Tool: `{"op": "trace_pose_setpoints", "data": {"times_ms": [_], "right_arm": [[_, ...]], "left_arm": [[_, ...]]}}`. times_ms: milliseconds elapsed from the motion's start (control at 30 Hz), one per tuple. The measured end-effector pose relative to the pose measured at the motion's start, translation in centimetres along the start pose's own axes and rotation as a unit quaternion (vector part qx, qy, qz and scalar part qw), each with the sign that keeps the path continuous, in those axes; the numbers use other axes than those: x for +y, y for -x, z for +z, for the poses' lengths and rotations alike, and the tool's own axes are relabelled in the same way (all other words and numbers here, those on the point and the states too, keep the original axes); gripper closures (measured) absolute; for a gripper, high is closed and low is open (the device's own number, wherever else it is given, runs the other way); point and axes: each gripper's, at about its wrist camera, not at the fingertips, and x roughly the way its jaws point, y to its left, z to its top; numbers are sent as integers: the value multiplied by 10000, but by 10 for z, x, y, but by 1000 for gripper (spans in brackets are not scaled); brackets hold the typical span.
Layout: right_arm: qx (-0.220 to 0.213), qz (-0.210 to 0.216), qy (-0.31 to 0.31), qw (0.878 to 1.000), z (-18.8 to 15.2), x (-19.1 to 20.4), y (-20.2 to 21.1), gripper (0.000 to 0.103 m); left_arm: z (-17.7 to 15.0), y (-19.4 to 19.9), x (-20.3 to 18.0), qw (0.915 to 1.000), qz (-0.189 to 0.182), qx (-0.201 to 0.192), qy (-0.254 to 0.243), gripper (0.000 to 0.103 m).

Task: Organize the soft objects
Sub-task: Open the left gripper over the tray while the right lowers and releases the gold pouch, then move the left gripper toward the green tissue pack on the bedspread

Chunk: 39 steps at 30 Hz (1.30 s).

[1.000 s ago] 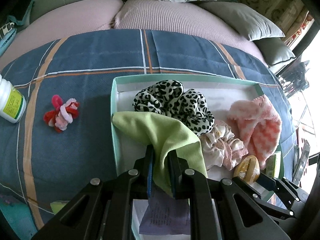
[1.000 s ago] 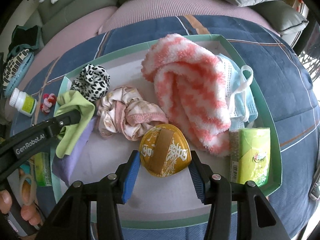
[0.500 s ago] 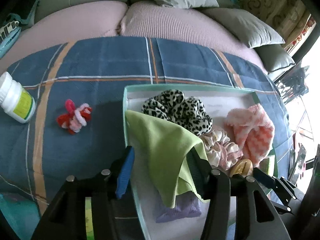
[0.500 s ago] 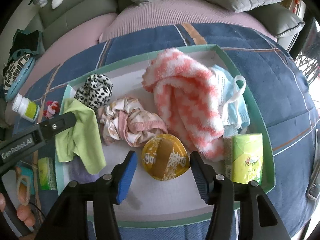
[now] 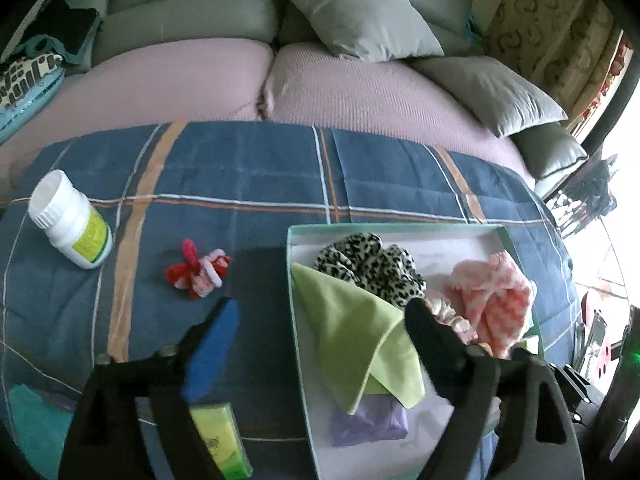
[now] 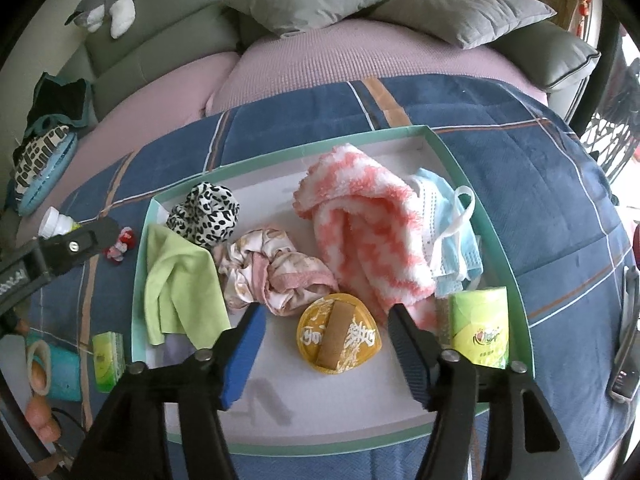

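We hold both grippers over a green-rimmed tray on a blue plaid blanket. Our left gripper has just been opening and now stands wide; the tray's left rim and the green cloth show between its fingers, neither pad touching them. That cloth lies draped along the tray's left edge, over a purple cloth at the near left corner. Behind it, toward the far left corner, sits a leopard scrunchie.

Our right gripper has also just been opening and hangs wide above the yellow pouch, its fingers clear of the pouch on either side. The pouch rests near the tray's front edge. A floral scrunchie lies mid-tray, a pink towel beside it, a blue mask against the right edge, and a tissue pack at the near right corner.

Off the tray on the blanket, past its left edge, lie a red hair tie and a white bottle.
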Motion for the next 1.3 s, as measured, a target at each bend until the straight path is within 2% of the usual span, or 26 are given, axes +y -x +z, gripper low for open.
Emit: {"op": "trace_pose_setpoints", "data": {"times_ms": [67, 233, 267, 400, 433, 700, 933, 1300], "right_arm": [[-11, -22, -9, 10000, 0, 1, 0, 34], [-49, -96, 0, 9999, 0, -2, -2, 23], [-56, -108, 0, 9999, 1, -2, -2, 21], [-109, -193, -19, 9998, 1, -3, -3, 2], [-137, -216, -30, 9997, 1, -4, -2, 0], [-137, -291, -96, 9994, 2, -8, -5, 0], [-84, -345, -9, 9994, 1, -5, -6, 0], [-127, -261, -153, 9995, 3, -8, -2, 0]], "left_arm": [[1, 1, 3, 9999, 53, -85, 45, 14], [2, 2, 13, 9994, 150, -242, 188, 8], [3, 1, 15, 9993, 168, -260, 233, 4], [4, 1, 27, 9983, 222, -360, 403, 1], [3, 1, 29, 9980, 246, -380, 438, 0], [3, -2, 45, 9966, 428, -399, 578, 0], [2, -1, 41, 9969, 528, -410, 415, 0], [2, 0, 40, 9972, 380, -441, 461, 0]]}}
